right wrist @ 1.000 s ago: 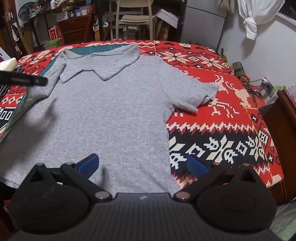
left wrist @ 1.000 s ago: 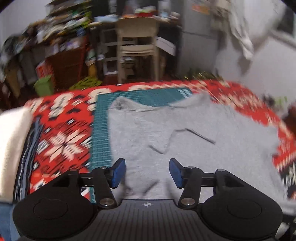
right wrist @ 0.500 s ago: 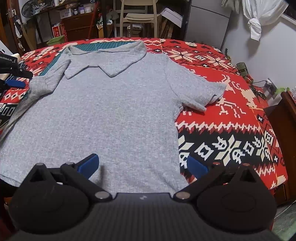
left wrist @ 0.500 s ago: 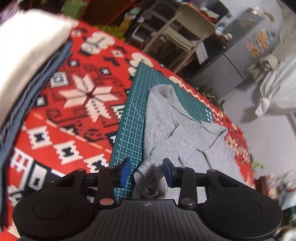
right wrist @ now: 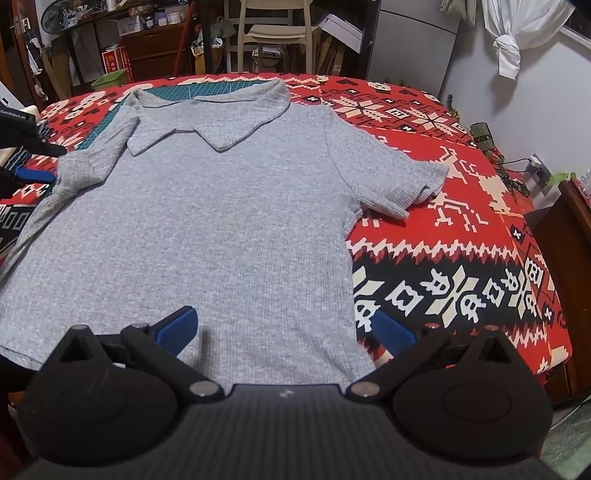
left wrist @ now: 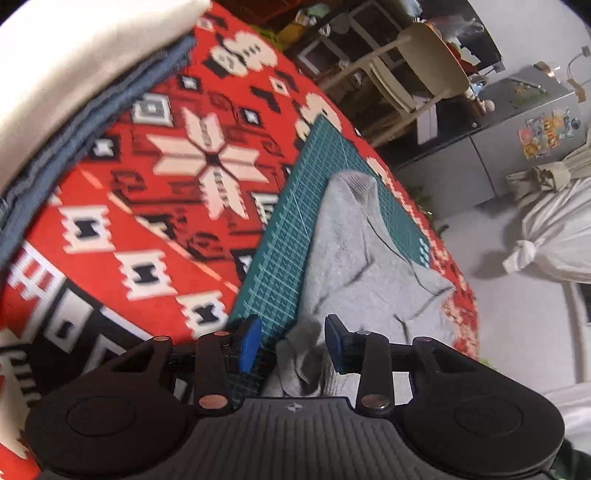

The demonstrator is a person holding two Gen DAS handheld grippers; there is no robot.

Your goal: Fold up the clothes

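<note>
Grey ribbed polo shirt [right wrist: 229,206] flat on red patterned blanket [right wrist: 443,229] over the table; green cutting mat [left wrist: 295,236] under collar. Cream chair [right wrist: 273,33] beyond far edge. Left claw [left wrist: 291,343] part-open around sleeve, right claw [right wrist: 284,328] wide open, empty.

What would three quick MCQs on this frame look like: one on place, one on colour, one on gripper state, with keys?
1. Where is the left gripper?
A. at the shirt's sleeve on the person's left
B. at the collar
C. at the hem

2. What colour is the mat under the shirt?
A. yellow
B. white
C. teal green

3. How does the right gripper stand?
A. shut on the hem
B. open above the hem
C. shut on the collar

Key: 1 A, the left wrist view shows bunched sleeve cloth between its fingers, and the right wrist view shows it at that sleeve. 2 C, a gridded teal mat shows beside the shirt and behind the collar. 3 B, its blue pads stand wide apart over the cloth near the hem, with nothing pinched.
</note>
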